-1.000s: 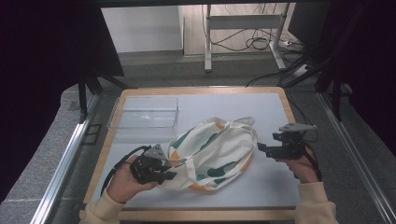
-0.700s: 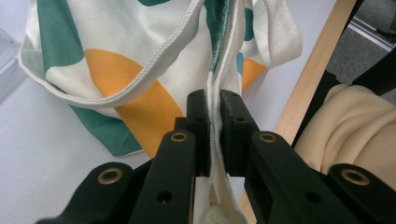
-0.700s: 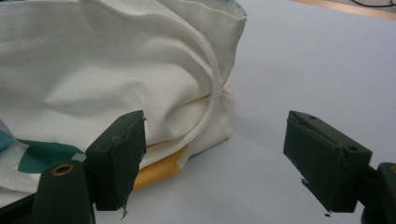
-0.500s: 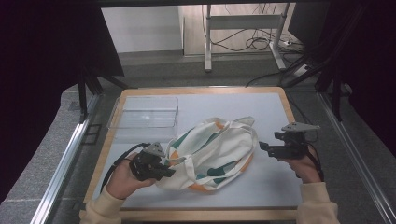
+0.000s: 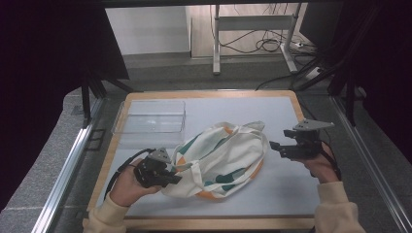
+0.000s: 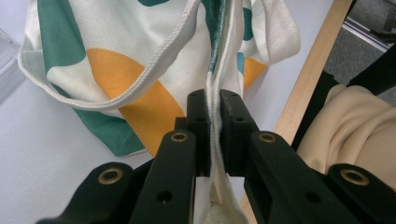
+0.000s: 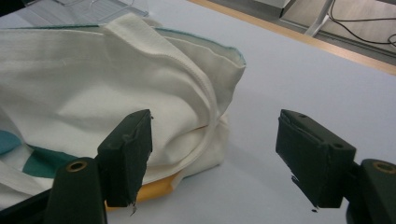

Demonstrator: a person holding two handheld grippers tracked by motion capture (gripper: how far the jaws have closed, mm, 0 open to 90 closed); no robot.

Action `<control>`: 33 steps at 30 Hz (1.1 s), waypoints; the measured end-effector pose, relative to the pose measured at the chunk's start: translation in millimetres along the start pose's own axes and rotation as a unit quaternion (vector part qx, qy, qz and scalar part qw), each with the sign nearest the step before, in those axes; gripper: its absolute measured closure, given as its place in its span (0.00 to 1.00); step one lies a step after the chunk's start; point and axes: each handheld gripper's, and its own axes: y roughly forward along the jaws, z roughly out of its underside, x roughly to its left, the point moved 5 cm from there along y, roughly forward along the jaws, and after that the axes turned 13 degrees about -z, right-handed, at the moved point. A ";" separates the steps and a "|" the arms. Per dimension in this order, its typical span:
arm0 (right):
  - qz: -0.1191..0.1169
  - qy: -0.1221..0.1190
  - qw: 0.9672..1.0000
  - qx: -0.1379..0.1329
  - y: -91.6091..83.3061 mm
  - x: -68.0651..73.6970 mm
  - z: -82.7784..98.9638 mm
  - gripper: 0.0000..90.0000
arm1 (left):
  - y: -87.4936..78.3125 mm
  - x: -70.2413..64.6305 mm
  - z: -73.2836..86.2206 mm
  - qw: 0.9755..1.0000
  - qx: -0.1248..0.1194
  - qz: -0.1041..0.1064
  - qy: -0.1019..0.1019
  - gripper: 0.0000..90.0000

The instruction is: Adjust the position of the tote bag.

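1. No readable brand or writing anywhere.
2. One tote bag [image 5: 221,160], cream w/ green & orange patches, lay mid-table [image 5: 282,194]; one clear plastic tray [image 5: 149,118] behind it.
3. Left gripper [image 6: 215,109] jaws clamped on the bag's hem.
4. Right gripper [image 7: 215,158] jaws wide, just been closing a bit, holding nothing, just beside the bag's right end.

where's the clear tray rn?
High view: the clear tray sits at the table's far-left corner, empty, just beyond the tote bag and apart from both tongs.
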 end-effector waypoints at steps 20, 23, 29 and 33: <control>0.010 -0.014 0.997 0.079 18.3 -45.2 -35.0 0.30 | -0.1 1.2 0.2 1.000 -0.003 0.002 -0.003 0.93; 0.003 -0.020 0.996 0.092 24.2 -49.7 -37.1 0.30 | -0.5 2.0 0.3 1.000 -0.002 0.003 -0.003 0.93; -0.003 -0.036 0.993 0.111 35.9 -50.8 -40.7 0.30 | -1.0 0.8 -0.1 1.000 -0.004 0.001 -0.002 0.93; -0.006 -0.043 0.992 0.119 42.7 -50.3 -42.4 0.29 | -0.6 0.5 0.0 1.000 -0.003 0.001 -0.002 0.93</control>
